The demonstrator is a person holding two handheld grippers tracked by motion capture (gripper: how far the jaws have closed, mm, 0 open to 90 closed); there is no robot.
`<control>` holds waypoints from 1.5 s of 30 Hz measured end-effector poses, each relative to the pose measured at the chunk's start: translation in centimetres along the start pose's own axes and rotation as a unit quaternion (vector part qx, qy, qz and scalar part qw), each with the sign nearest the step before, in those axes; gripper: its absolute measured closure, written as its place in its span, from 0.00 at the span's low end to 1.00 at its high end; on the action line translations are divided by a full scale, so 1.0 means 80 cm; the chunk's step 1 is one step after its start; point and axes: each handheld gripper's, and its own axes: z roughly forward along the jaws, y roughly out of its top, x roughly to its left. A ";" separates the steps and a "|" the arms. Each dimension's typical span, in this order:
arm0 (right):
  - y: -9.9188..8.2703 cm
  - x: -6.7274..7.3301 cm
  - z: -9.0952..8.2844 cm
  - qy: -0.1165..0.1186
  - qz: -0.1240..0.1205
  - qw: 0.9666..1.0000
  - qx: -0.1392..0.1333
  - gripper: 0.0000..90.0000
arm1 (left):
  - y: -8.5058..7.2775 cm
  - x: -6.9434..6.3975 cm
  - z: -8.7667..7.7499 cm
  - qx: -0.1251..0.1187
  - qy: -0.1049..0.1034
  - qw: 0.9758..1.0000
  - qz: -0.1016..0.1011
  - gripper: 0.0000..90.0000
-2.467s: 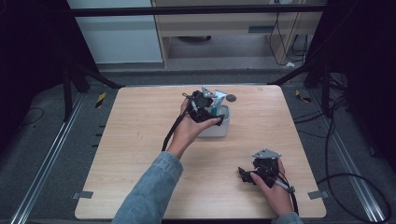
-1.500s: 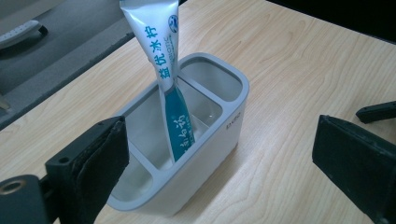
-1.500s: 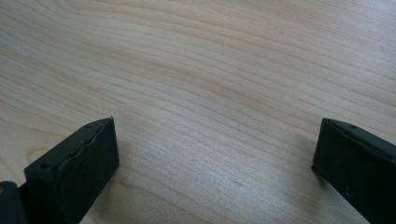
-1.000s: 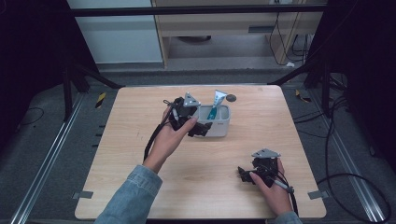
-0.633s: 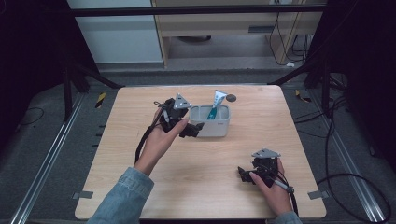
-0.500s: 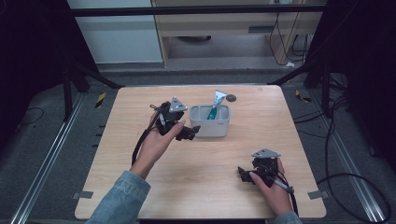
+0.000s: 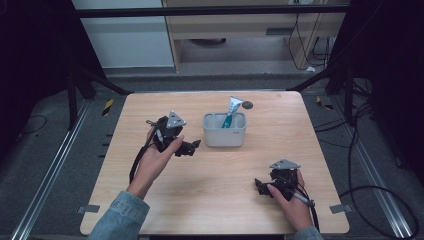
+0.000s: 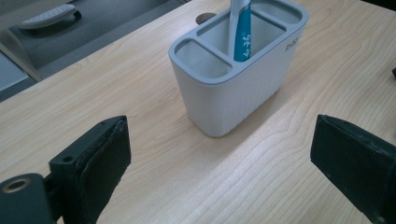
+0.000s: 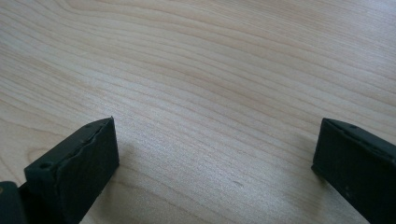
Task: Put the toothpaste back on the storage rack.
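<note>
A grey three-compartment holder (image 7: pixel 224 130) stands mid-table, and a white and teal tube (image 7: pixel 231 111) leans upright in one of its compartments. My left gripper (image 7: pixel 191 147) hovers just left of the holder, open and empty, its jaws pointing at it. In the left gripper view the holder (image 8: pixel 238 79) and the tube (image 8: pixel 240 32) lie ahead of the wide-apart jaws of the left gripper (image 8: pixel 219 158). My right gripper (image 7: pixel 260 185) rests near the front right of the table, open. In the right gripper view the right gripper (image 9: pixel 215 154) has only bare wood between its jaws.
The light wooden table (image 7: pixel 210 185) has a small dark round spot (image 7: pixel 247 105) behind the holder. Black frame legs and cables stand on the floor around it, and a cabinet sits beyond the far edge.
The left gripper was over the holder with the tube. It has since drawn back to the left, open, leaving the tube standing in the holder. The right gripper has not moved.
</note>
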 end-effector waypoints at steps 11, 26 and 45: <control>0.000 0.000 0.000 0.000 0.000 1.000 0.000 0.00 | -0.055 0.015 0.005 0.012 0.001 0.999 -0.036 0.05; 0.000 0.001 0.000 -0.001 0.002 1.000 -0.001 0.00 | -0.118 0.047 0.014 0.072 0.045 0.995 -0.048 0.05; 0.000 0.001 0.000 -0.001 0.002 1.000 -0.001 0.00 | -0.190 0.099 0.015 0.101 0.075 0.984 -0.122 0.05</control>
